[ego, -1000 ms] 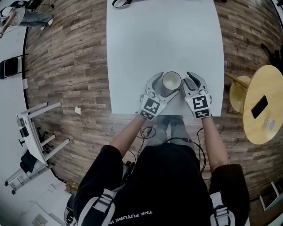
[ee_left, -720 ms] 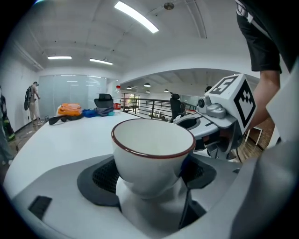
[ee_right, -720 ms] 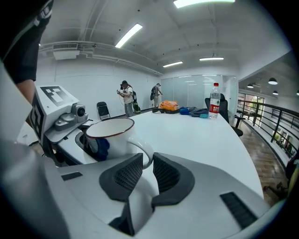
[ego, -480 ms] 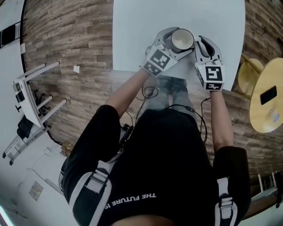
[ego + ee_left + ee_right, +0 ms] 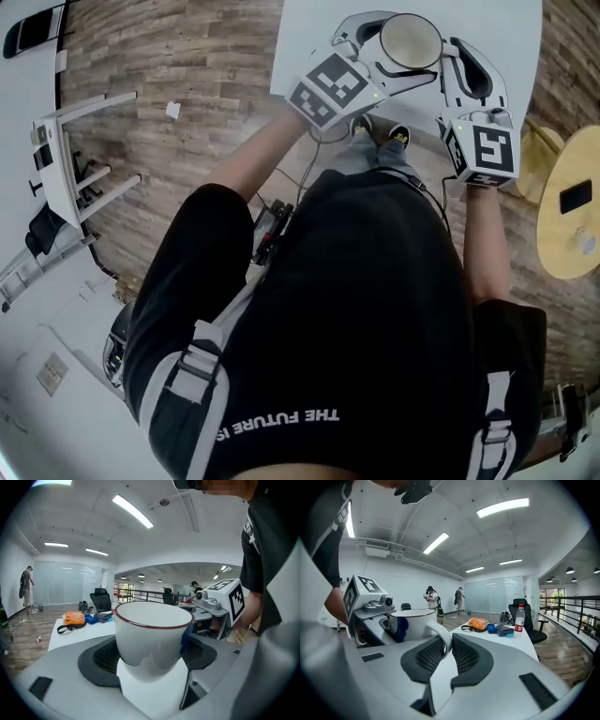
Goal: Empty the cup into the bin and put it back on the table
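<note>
The jaws of the left gripper (image 5: 152, 654) are clenched on the body of the cup (image 5: 152, 630). One dark pad presses on each side of its lower half. The jaws of the right gripper (image 5: 449, 656) have just been closing, and the handle (image 5: 440, 632) of the cup stands between them. The two ribbed pads squeeze it from both sides.

So both grippers grasp the same white cup (image 5: 410, 39), which has a thin dark red line around its rim. It stands upright, with the mouth open to the top. In the head view it is held in the air above the near edge of the white tabletop (image 5: 506, 23). The left gripper (image 5: 389, 52) comes to it from the left side and the right gripper (image 5: 461, 66) from the right side. The marker cubes of both grippers point back toward the person.

Farther on the tabletop (image 5: 506, 641), well apart from the cup, lie an orange bag (image 5: 478, 623) and a clear bottle (image 5: 519, 617) with a red cap. A black office chair (image 5: 527, 613) stands just behind them. To the right of the person there is a round wooden table (image 5: 572, 234) with a dark phone (image 5: 574, 199) on it. The floor (image 5: 187, 66) is of wooden planks.
</note>
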`<state>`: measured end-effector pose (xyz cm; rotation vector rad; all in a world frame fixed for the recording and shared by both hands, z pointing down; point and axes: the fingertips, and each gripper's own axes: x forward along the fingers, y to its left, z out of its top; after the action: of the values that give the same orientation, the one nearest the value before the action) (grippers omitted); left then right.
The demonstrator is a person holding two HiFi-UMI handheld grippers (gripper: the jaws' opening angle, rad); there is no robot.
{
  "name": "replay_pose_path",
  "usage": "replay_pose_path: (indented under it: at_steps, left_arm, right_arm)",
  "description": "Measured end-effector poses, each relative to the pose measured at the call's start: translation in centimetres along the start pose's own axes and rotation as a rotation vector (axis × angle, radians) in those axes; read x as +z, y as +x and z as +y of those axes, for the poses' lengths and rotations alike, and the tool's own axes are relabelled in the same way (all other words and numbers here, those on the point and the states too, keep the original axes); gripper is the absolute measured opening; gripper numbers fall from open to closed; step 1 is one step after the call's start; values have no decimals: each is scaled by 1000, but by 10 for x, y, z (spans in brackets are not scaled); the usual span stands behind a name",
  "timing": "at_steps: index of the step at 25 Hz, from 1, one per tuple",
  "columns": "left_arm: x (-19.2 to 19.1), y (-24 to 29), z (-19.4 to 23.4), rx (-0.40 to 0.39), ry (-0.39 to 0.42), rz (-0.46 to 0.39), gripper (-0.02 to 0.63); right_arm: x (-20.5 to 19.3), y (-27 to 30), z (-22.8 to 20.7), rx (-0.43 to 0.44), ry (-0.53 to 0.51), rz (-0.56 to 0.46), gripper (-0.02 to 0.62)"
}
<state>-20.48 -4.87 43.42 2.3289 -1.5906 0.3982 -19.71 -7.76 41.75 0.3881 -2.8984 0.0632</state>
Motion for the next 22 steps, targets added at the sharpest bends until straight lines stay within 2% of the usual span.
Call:
replay_pose_path:
  at_steps: [5, 7, 9, 12, 15, 18, 22]
  left_arm:
    - [17, -60, -10, 50, -15, -52, 400]
    - [20, -68, -13, 45, 3, -57, 400]
    - [23, -64, -21, 5, 24, -61, 400]
    - [31, -40, -41, -115, 44, -65, 400]
    - [42, -3, -81, -270, 72, -61, 400]
    - [59, 45, -143, -450, 127, -59, 400]
    - [71, 105, -250, -699, 190, -27, 400]
  right_arm:
    - [31, -10, 50, 55, 46, -32, 59]
    - [36, -14, 57, 47, 35, -31, 59]
    - [37, -23, 53, 4, 35, -31, 60]
    - [30, -48, 30, -116, 50, -18, 60]
    - [23, -95, -3, -269, 51, 5, 60]
    - [11, -165, -45, -457, 71, 9, 60]
    - [-15, -280, -92, -706, 128, 23, 60]
